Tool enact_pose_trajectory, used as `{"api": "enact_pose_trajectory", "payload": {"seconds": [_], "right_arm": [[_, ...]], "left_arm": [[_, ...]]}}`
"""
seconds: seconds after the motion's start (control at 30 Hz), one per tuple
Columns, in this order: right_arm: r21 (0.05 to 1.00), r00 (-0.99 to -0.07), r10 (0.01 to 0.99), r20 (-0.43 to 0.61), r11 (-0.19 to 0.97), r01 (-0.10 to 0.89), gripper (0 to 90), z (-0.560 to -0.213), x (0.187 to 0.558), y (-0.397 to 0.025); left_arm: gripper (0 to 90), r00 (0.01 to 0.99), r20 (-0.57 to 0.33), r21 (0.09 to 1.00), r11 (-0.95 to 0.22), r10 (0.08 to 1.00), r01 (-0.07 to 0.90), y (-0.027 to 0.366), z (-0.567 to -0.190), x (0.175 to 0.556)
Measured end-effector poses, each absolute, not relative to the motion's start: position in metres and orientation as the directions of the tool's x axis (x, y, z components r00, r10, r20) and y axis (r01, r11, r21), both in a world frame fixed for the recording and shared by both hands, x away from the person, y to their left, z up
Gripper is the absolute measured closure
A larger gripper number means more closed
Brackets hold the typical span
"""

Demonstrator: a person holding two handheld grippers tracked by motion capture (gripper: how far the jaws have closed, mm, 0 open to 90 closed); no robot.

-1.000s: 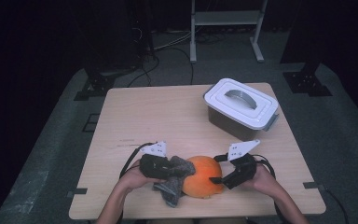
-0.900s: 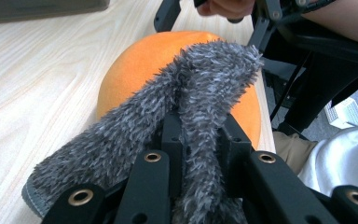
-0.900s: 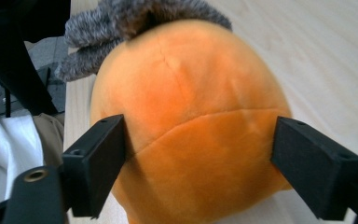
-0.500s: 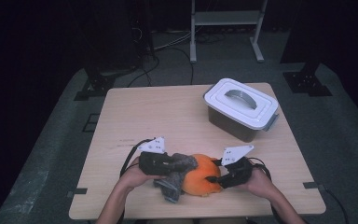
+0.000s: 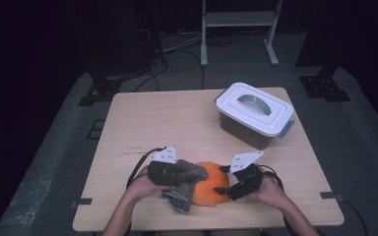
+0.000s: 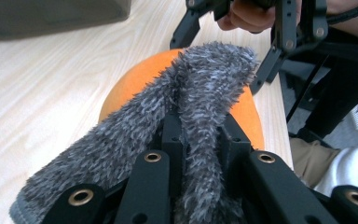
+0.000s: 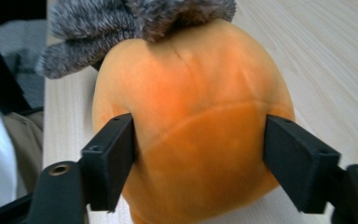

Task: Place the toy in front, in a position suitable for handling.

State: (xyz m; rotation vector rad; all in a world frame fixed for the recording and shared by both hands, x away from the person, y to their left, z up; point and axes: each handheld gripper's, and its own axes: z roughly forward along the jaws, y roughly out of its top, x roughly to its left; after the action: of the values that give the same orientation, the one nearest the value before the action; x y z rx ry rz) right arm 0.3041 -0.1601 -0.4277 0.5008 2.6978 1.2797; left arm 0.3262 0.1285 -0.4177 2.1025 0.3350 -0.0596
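Note:
An orange ball (image 5: 210, 191) rests on the wooden table (image 5: 177, 123) near its front edge. My right gripper (image 5: 222, 188) is shut on it from the right, and in the right gripper view both jaws press the ball (image 7: 191, 116) at its sides around my right gripper (image 7: 200, 154). My left gripper (image 5: 193, 176) comes in from the left, shut on a grey fuzzy cloth (image 5: 183, 187). In the left gripper view the cloth (image 6: 205, 79) runs up between my left gripper (image 6: 200, 128) and drapes over the top of the ball (image 6: 135, 79). The cloth (image 7: 135, 18) covers the ball's far side.
A grey container with a white handled lid (image 5: 253, 110) stands at the back right of the table. The front edge lies just below both hands. Cables and a metal stand (image 5: 238, 19) are on the floor beyond the table.
The cloth has slid a little farther over the ball's top. Both hands and the ball have shifted slightly left. Both grips stay as they were.

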Motion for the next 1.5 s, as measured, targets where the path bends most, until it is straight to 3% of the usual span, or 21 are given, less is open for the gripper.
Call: {"api": "enact_pose_trajectory", "payload": {"seconds": [0.3,0.57,0.7,0.83,0.93,1.17,1.33,1.4,1.5], "right_arm": [[0.759,-0.935,0.328,0.131,0.573,0.308,21.3,-0.437,0.315,-0.173],[0.756,-0.947,0.313,0.076,0.601,0.26,49.4,-0.434,0.309,-0.172],[0.754,-0.952,0.302,0.05,0.613,0.234,54.4,-0.431,0.306,-0.17],[0.764,-0.957,0.289,0.036,0.609,0.213,58.5,-0.424,0.301,-0.167],[0.772,-0.963,0.27,0.018,0.609,0.185,58.1,-0.42,0.296,-0.162],[0.788,-0.934,0.35,0.068,0.556,0.265,24.8,-0.424,0.306,-0.17],[0.781,-0.921,0.36,0.15,0.528,0.334,16.8,-0.436,0.315,-0.168],[0.779,-0.907,0.371,0.199,0.501,0.376,17.9,-0.441,0.317,-0.166],[0.781,-0.915,0.36,0.183,0.513,0.358,37.1,-0.44,0.314,-0.166]], "left_arm": [[76.2,0.959,-0.201,0.828,-0.489,0.201,0.276,0.131,-0.418,0.327],[76.3,0.976,-0.127,0.856,-0.477,0.177,0.198,0.123,-0.39,0.315],[76.3,0.979,-0.088,0.833,-0.524,0.186,0.175,0.117,-0.39,0.313],[76.6,0.968,-0.104,0.807,-0.549,0.23,0.217,0.123,-0.401,0.319],[76.7,0.962,-0.131,0.806,-0.54,0.239,0.244,0.132,-0.407,0.323],[76.7,0.957,-0.161,0.805,-0.529,0.242,0.269,0.135,-0.414,0.327],[76.6,0.957,-0.155,0.801,-0.535,0.246,0.267,0.135,-0.414,0.326],[76.5,0.959,-0.126,0.792,-0.557,0.256,0.252,0.132,-0.411,0.325],[76.6,0.963,-0.081,0.786,-0.578,0.255,0.22,0.125,-0.404,0.32]]}}
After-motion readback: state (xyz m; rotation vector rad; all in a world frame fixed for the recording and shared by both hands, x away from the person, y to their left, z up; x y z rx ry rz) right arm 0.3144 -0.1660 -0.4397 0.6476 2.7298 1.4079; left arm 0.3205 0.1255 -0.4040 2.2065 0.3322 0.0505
